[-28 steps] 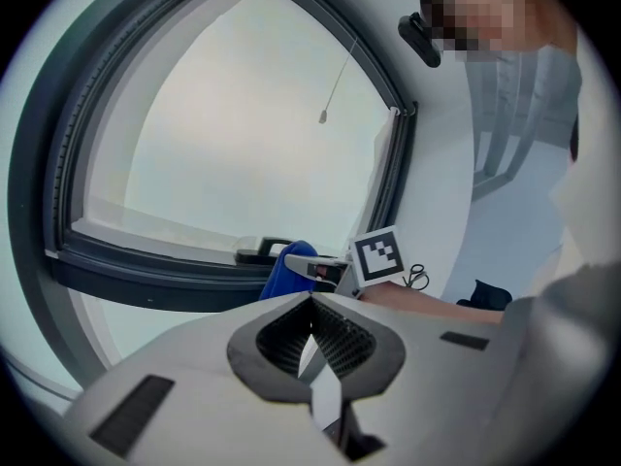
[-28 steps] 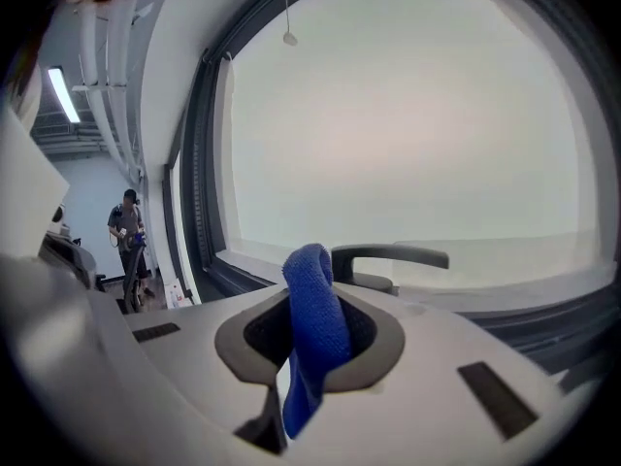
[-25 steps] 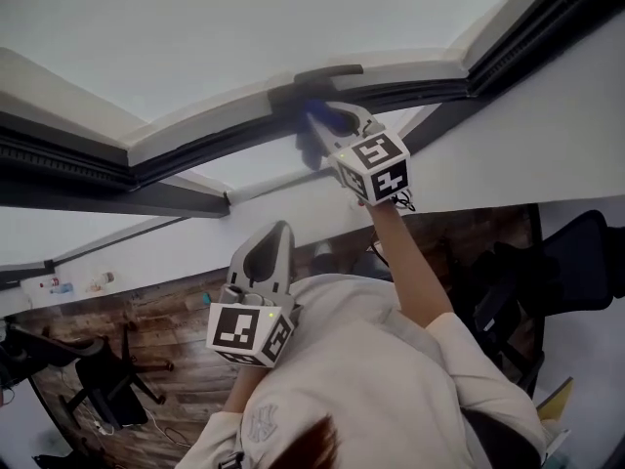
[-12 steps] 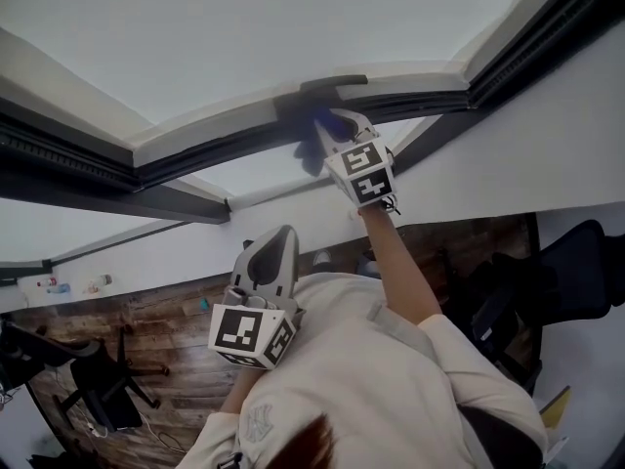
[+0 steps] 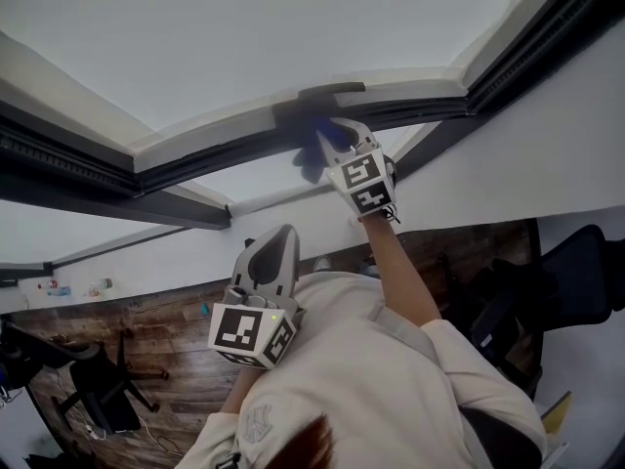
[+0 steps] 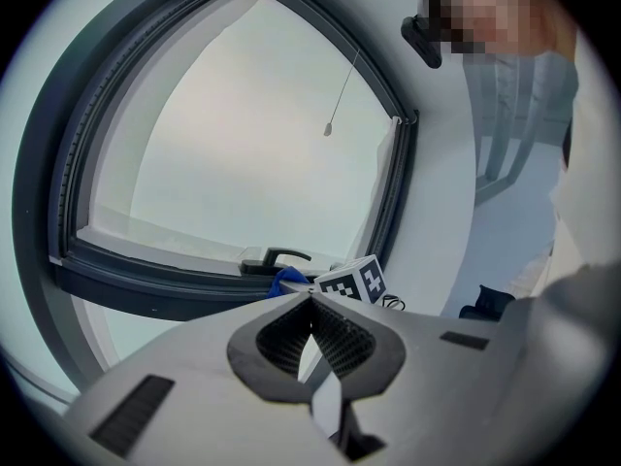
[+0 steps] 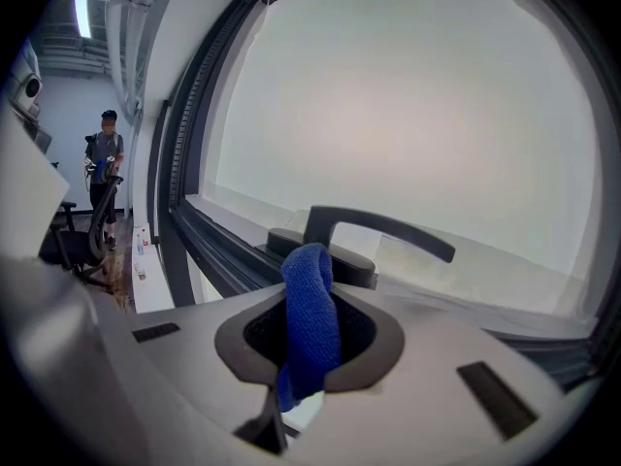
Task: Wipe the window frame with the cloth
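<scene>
Your right tool (image 5: pixel 335 133) is clamped on the blue cloth (image 7: pixel 310 309) up at the window frame (image 5: pixel 195 159) — left tool (image 6: pixel 311 299) clenched, empty.

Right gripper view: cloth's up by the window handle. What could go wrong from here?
1. The cloth pokes only slightly past the right gripper, so hard tips might scrape the window frame.
2. The handle sits just ahead; the cloth could snag on it.
</scene>
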The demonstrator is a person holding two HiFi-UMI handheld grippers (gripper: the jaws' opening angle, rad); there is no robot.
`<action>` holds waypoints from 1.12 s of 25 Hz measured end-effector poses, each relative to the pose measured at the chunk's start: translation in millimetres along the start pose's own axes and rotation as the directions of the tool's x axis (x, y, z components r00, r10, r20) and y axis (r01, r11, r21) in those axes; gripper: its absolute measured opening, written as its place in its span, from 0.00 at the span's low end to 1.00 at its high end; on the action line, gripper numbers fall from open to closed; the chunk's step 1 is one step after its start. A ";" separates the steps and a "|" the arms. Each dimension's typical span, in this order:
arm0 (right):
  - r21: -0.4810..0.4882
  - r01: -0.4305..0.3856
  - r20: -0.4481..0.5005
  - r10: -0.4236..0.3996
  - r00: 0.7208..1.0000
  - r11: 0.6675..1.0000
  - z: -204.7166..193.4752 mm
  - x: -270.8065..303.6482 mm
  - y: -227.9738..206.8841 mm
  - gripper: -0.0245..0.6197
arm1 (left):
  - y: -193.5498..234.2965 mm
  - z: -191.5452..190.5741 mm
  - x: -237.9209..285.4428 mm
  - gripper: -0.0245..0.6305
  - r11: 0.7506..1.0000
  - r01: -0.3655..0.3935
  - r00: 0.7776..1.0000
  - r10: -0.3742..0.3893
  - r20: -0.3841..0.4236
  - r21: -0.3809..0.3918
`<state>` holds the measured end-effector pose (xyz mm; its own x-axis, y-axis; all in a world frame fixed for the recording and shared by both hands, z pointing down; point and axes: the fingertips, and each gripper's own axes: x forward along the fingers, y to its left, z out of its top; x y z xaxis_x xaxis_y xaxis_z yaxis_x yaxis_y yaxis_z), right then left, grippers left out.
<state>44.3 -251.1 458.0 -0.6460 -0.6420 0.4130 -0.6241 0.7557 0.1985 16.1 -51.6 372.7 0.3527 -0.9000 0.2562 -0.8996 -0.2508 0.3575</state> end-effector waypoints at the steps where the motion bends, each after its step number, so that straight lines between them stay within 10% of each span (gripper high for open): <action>1: -0.001 -0.003 0.001 0.003 1.000 1.000 -0.2 -0.2 -0.1 0.11 | -0.9 0.2 0.7 0.04 1.000 0.001 1.000 -0.001 0.000 0.002; 28: 0.102 0.084 -0.010 -0.083 0.996 0.991 -22.0 -22.7 -51.7 0.11 | -10.6 -4.4 16.7 0.05 1.000 0.027 0.999 -0.026 -0.029 0.008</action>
<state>100.9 -272.8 457.9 -0.5872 -0.7013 0.4043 -0.7178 0.6819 0.1404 32.6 -62.4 377.2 0.3835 -0.8824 0.2725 -0.8919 -0.2773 0.3572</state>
